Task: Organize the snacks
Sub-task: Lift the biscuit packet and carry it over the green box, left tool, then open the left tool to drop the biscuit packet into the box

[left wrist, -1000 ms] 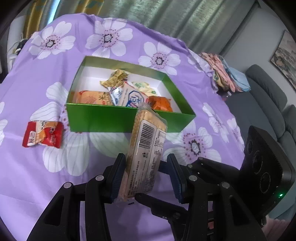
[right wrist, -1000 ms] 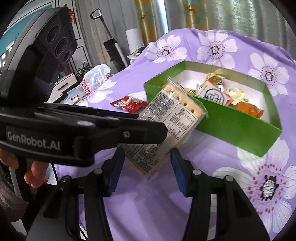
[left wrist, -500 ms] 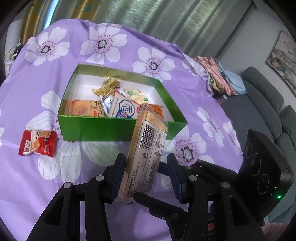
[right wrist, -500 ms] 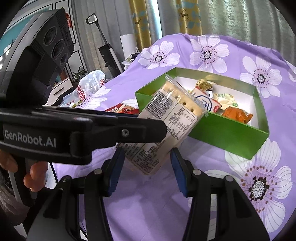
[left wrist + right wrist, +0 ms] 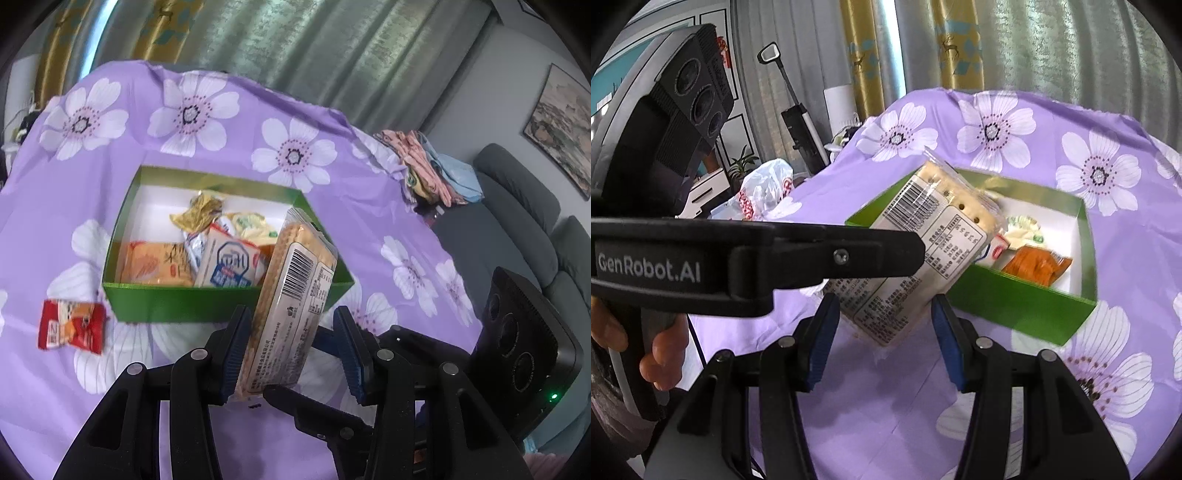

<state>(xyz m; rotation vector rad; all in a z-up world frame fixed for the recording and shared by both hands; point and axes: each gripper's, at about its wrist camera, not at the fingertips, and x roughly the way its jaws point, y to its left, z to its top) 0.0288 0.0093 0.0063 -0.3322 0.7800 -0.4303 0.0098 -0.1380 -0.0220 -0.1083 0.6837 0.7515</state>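
A clear-wrapped cracker packet (image 5: 295, 295) with a barcode label is held in the air over the near wall of the green box (image 5: 177, 302). My left gripper (image 5: 291, 325) is shut on its lower end. The left pad lies along its side and the right pad's tip is at the label face. My right gripper (image 5: 882, 306) is shut across the same cracker packet (image 5: 945, 236) from the other side. One of its fingers (image 5: 314, 410) crosses under the packet. The green box (image 5: 1015, 306) holds several snack packets. A red snack packet (image 5: 70, 328) lies on the cloth left of the box.
The purple flowered tablecloth (image 5: 184, 406) covers the table. Folded clothes (image 5: 432, 166) and a grey sofa (image 5: 517, 229) are off its right side. A white plastic bag (image 5: 764, 184) and an upright vacuum (image 5: 801, 125) are beyond the left side. A person's hand (image 5: 661, 354) grips the left handle.
Both grippers have risen together with the cracker packet and come closer over the box, so more of its inside shows. The packet keeps its place between the fingers.
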